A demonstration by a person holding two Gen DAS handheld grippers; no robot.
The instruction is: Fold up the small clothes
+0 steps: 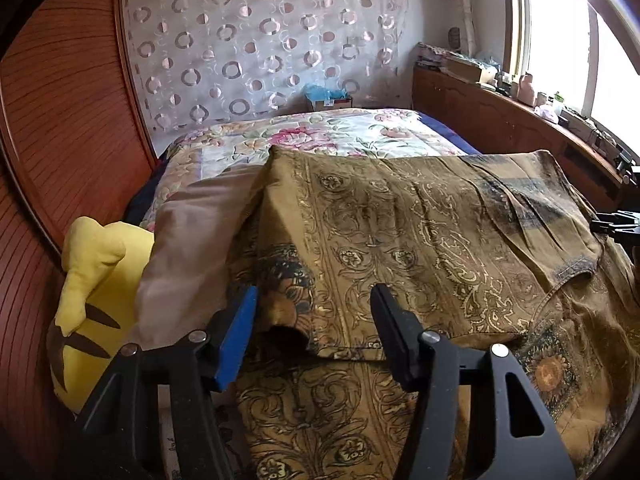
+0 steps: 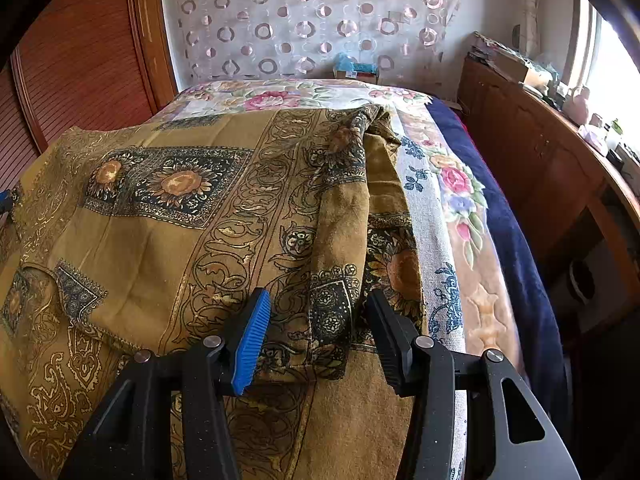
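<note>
spread over the bed (image 1: 224, 148): an ochre garment (image 1: 400, 240) of soft, thin woven cloth, printed with dark scrolls, gold lines and sunflower squares, folded into flat layers with a straight hem at the near side

left gripper (image 1: 314, 332) with jaws apart, one blue ribbed pad and one black, set either side of the near folded edge of the garment; no pinch visible, pads not pressed on the cloth

right gripper (image 2: 316, 328) likewise spread, a bunched, wrinkled fold of the same garment (image 2: 200, 208) lying between the pads (real contact with the pads hard to judge)

under the garment a quilted floral bedcover (image 2: 448, 184), a white cloth with blue print and a deep blue fuzzy blanket (image 2: 516, 248)

at the left a plush yellow toy (image 1: 92, 280) with brown stripes, beside a smooth beige pillow (image 1: 192, 248)

behind the bed a small cardboard box (image 1: 330, 100) holding crumpled blue plastic
</note>
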